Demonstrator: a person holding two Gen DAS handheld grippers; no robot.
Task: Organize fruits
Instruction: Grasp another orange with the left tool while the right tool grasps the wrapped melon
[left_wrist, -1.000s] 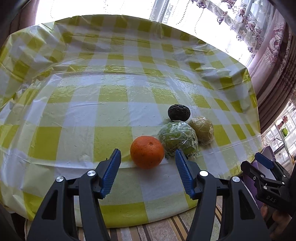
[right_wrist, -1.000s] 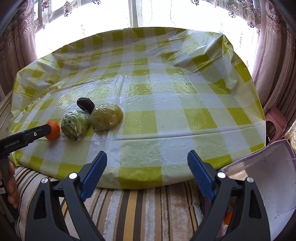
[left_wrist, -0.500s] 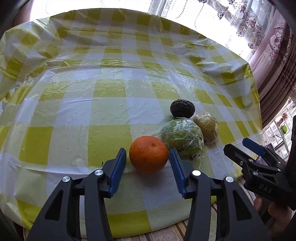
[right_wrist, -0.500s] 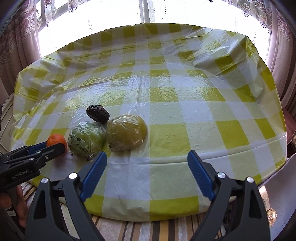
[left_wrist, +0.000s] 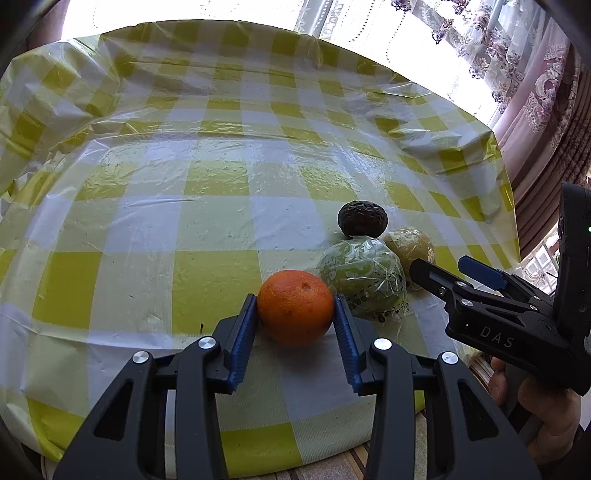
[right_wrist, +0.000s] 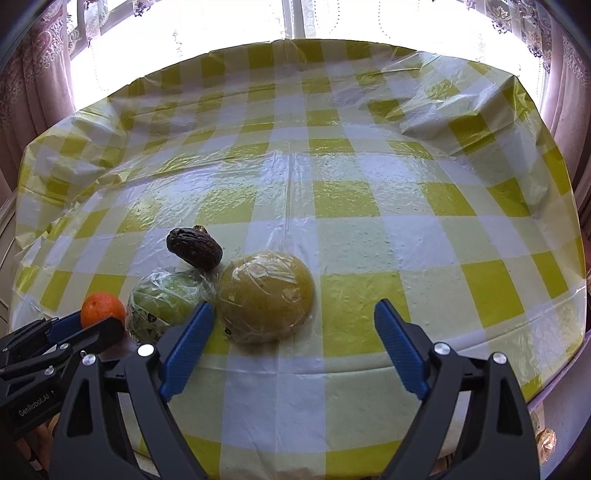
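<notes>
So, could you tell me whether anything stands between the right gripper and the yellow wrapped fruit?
Nothing visible does. The right gripper is open, and the yellow wrapped fruit lies just ahead, beside its left finger; the green wrapped fruit sits off to the left.

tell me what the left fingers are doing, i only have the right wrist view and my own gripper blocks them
Observer: The left gripper has both blue pads against the sides of the orange, which sits on the tablecloth.
Operator: any gap left at the pads
Observer: None that I can see in the left wrist view; the orange fills the space between them.
Operator: is the wrapped green fruit in the way
Observer: The green fruit sits right behind the left gripper's right-hand finger; I cannot tell whether they touch.
Operator: and where's my gripper from there
Observer: The right gripper is open, its tips beside the yellow fruit, holding nothing.
</notes>
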